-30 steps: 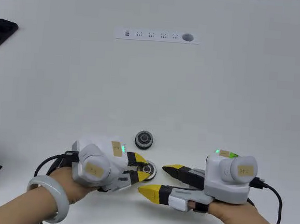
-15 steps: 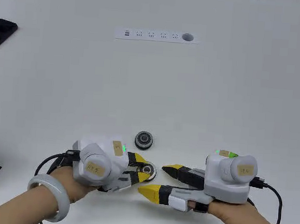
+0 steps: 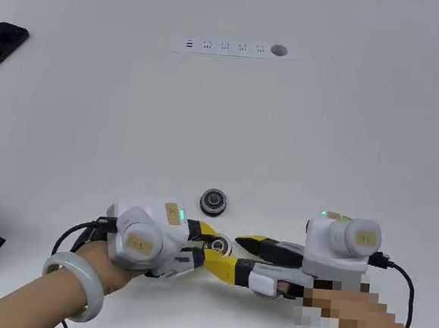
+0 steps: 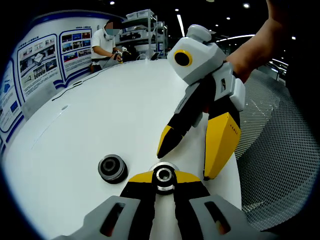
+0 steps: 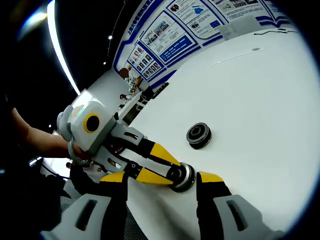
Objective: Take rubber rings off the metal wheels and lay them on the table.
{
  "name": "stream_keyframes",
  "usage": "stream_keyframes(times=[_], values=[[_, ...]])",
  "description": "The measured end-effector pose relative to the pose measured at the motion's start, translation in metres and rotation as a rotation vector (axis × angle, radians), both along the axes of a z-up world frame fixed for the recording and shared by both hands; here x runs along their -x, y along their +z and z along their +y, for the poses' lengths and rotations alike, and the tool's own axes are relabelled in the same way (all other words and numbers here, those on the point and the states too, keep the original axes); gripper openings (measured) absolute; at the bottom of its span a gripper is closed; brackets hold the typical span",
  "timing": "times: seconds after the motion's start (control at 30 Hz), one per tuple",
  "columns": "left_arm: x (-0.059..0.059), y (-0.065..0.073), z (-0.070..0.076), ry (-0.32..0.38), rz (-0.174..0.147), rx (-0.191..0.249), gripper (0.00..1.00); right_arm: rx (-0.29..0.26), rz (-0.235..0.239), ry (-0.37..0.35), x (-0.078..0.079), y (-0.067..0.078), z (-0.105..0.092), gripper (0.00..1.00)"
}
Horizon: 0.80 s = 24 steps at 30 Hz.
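White tabletop point(image 3: 343, 143) is stretching away under us, with poster boards point(image 4: 45, 55) standing beyond it. Close to its near edge, we are clamping one metal wheel point(image 4: 164, 175) between the yellow tips of the left gripper point(image 3: 210, 246). The right gripper point(image 4: 186, 161) is facing it with its jaws spread apart, one tip on each side of that wheel; we cannot tell whether they are touching it. Just beyond, a second wheel point(image 3: 214, 201) with a dark outer ring is lying flat. Toward the far edge a white power strip point(image 3: 232, 48) is lying, and a dark phone point(image 3: 2, 44) is sitting at the left edge.
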State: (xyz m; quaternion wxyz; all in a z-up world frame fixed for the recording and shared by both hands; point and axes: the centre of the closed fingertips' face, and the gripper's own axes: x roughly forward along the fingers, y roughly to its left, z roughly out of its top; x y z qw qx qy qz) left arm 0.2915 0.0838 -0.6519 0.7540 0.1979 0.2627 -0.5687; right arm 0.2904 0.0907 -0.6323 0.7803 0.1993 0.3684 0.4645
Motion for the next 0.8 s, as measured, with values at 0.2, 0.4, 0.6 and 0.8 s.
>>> stream_keyframes(times=[0.2, 0.4, 0.6, 0.8], values=[[-0.0019, -0.0009, -0.0001, 0.006, 0.004, 0.005, 0.13, -0.011, 0.015, 0.003, -0.0041, -0.0026, 0.0031, 0.56], [-0.0032, -0.0016, 0.0000, 0.007, 0.005, 0.008, 0.13, -0.033, 0.048, -0.001, -0.0051, -0.0042, 0.0054, 0.56], [-0.0042, -0.0020, -0.0001, 0.011, 0.007, 0.012, 0.13, -0.050, 0.069, 0.008, -0.0040, -0.0042, 0.0084, 0.56], [-0.0046, -0.0018, -0.0005, 0.013, 0.009, 0.013, 0.13, -0.054, 0.088, 0.015, -0.0027, -0.0052, 0.0092, 0.56]])
